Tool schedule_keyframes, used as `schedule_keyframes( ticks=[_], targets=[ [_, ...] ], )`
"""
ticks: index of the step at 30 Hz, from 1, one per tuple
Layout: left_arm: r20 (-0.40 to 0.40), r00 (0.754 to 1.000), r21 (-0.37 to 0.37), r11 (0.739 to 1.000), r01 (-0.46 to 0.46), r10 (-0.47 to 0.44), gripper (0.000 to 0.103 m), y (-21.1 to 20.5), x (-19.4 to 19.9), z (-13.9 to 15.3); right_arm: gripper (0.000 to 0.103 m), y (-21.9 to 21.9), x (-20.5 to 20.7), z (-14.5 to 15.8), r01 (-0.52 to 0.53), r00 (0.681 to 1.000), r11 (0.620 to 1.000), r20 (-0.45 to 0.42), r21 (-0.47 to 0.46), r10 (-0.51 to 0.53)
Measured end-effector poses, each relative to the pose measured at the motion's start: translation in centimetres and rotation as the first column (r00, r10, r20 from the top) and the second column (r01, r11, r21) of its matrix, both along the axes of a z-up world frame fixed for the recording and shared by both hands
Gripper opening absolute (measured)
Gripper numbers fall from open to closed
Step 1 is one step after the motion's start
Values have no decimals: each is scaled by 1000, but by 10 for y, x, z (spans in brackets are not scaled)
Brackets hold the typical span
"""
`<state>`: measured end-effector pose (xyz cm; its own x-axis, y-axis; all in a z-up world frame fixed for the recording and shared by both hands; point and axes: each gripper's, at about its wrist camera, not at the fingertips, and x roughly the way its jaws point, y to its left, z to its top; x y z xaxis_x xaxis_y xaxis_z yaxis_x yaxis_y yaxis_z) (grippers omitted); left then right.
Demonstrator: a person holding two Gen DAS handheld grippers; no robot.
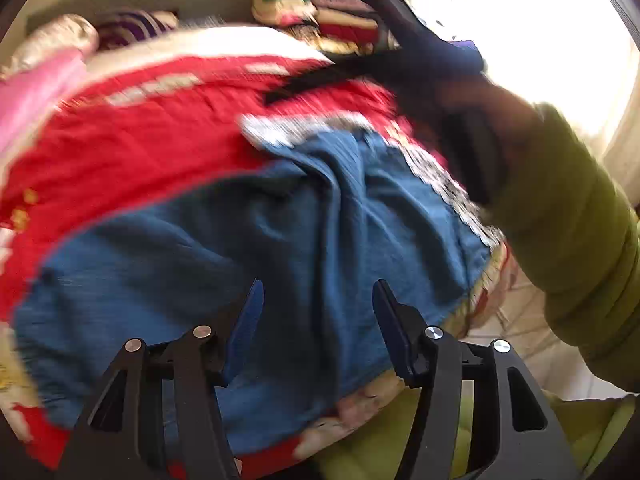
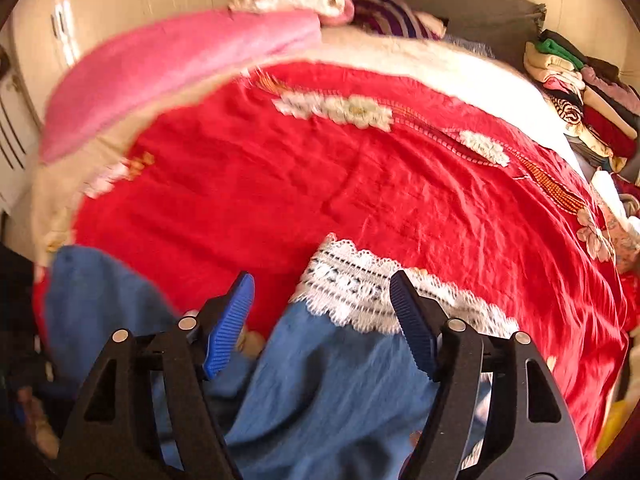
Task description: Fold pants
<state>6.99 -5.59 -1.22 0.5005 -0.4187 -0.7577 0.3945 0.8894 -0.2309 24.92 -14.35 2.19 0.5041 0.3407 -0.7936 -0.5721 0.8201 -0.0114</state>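
Red bedspread [image 2: 360, 200] carries blue pants [image 1: 200, 260] with a lace hem [image 2: 360, 292]; left gripper [image 1: 318, 304] and right gripper [image 2: 322, 300] hover above them, jaws apart, holding nothing.

Matt blue cloth pants [image 2: 320, 380] with white lace trim [image 2: 360, 292] on a glossy red bedspread [image 2: 320, 184]

A bed under a red embroidered bedspread [image 2: 360, 200] is filling the room's middle. A pink fleece blanket [image 2: 168, 68] is lying at ten o'clock, cream cupboard doors [image 2: 100, 8] standing behind it. A stack of folded clothes [image 2: 580, 100] is sitting at two o'clock. Strong daylight is pouring through a bright window [image 1: 520, 40], and pale floor tiles [image 1: 528, 320] are showing at four o'clock.
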Motion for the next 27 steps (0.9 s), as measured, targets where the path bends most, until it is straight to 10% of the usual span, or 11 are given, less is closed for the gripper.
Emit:
schedule_keyframes(
  ticks=[7, 10, 11, 20, 22, 24, 27],
  targets=[
    [-55, 998, 40, 999, 27, -25, 54, -30, 18, -37, 61, 28, 38, -44, 5, 997, 995, -81, -95, -13],
    [-63, 998, 43, 999, 23, -20, 52, -31, 22, -45, 10, 25, 45, -55, -20, 994, 997, -113, -80, 10],
    [-62, 998, 35, 999, 20, -18, 52, -28, 22, -44, 6, 19, 45, -52, -12, 992, 999, -123, -50, 5],
    [-11, 1000, 26, 1000, -7, 7, 54, -23, 24, -34, 4, -105, -20, 26, 142, 988, 973, 30, 183, -150],
    [13, 1000, 51, 999, -16, 16, 46, -26, 22, -32, 4, -137, -41, 37, 189, 978, 956, 48, 222, -205],
    [27, 1000, 65, 998, -8, 6, 11, -30, 20, -29, 4, -172, -65, 43, 242, 964, 933, 47, 265, -263],
    [55, 997, 83, 996, 41, -46, 5, -35, 10, -21, 4, -209, -102, 43, 297, 949, 900, 9, 320, -316]
  ],
)
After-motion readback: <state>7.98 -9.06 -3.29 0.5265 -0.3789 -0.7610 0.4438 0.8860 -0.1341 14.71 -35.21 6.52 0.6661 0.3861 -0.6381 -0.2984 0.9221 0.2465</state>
